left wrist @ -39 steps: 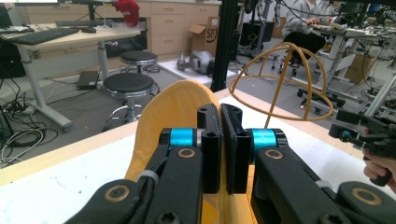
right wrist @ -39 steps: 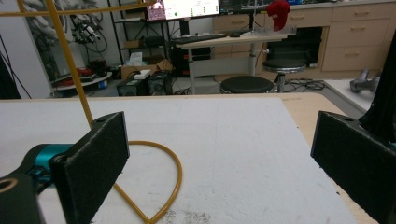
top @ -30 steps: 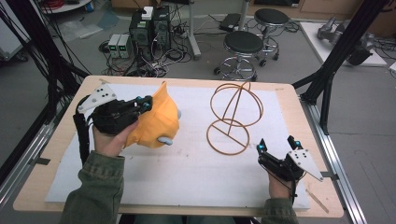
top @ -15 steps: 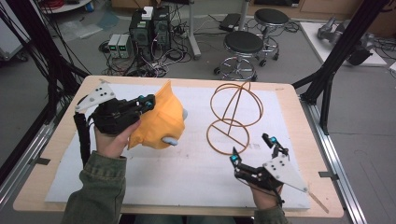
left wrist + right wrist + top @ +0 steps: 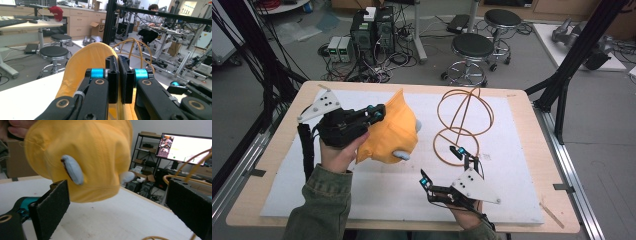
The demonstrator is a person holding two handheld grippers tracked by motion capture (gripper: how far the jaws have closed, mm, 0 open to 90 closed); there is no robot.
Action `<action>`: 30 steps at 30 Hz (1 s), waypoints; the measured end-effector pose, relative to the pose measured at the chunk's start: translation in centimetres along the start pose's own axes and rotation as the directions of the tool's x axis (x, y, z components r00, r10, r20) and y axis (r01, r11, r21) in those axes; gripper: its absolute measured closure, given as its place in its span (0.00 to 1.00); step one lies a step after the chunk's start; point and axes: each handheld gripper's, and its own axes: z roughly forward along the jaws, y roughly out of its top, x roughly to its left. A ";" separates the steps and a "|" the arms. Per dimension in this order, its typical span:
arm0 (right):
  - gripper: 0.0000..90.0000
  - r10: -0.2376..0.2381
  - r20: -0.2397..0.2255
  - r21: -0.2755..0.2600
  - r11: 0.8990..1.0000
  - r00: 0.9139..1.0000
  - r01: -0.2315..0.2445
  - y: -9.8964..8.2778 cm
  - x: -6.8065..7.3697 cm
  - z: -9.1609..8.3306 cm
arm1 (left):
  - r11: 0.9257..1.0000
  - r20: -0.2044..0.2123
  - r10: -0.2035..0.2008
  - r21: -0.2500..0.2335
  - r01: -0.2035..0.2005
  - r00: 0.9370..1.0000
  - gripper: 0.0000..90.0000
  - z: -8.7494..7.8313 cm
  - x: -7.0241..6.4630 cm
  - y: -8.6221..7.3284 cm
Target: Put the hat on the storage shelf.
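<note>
Yellow hat (image 5: 387,135) in left gripper (image 5: 374,114)

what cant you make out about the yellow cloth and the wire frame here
- Cloth: the edge the left claw pinches is hidden by the jaws in the left gripper view; its underside is hidden in the high view.
- Wire frame: cut off by the right edge in the right gripper view, mostly behind the cloth in the left gripper view.

We count one yellow hat (image 5: 388,135) with two pale blue ears (image 5: 72,169), one wire frame (image 5: 462,122), two tongs (image 5: 371,114) (image 5: 443,166), one counter (image 5: 277,150), and two stools (image 5: 472,46) beyond.
</note>
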 end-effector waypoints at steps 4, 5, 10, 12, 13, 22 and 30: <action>0.06 0.011 -0.022 -0.005 1.000 1.000 -0.011 0.1 0.5 0.5 | 1.000 0.010 0.003 0.005 -0.003 1.000 0.96 0.3 -0.4 -0.1; 0.06 0.013 -0.029 -0.004 1.000 1.000 -0.013 0.2 0.6 0.6 | 1.000 0.013 0.001 0.003 -0.001 1.000 0.96 0.4 -0.5 -0.1; 0.06 0.011 -0.051 -0.005 1.000 0.999 -0.012 0.1 1.1 1.0 | 1.000 0.021 0.000 0.003 0.000 1.000 0.96 0.7 -1.0 -0.3; 0.07 0.015 -0.059 0.000 1.000 0.998 -0.015 0.1 1.4 1.2 | 1.000 0.024 -0.002 0.005 0.002 1.000 0.96 0.9 -1.2 -0.5; 0.07 0.010 -0.063 -0.001 1.000 0.998 -0.010 0.1 1.5 1.3 | 1.000 0.025 -0.002 0.008 0.002 1.000 0.96 1.0 -1.3 -0.5; 0.20 0.002 -0.111 -0.008 1.000 0.994 -0.003 0.0 2.3 1.8 | 1.000 0.035 -0.010 0.011 0.010 0.999 0.96 1.4 -1.8 -1.0; 0.33 0.011 -0.108 -0.012 1.000 0.994 -0.012 -0.1 2.4 1.7 | 1.000 0.024 -0.023 -0.004 0.023 0.999 0.96 1.4 -1.8 -0.9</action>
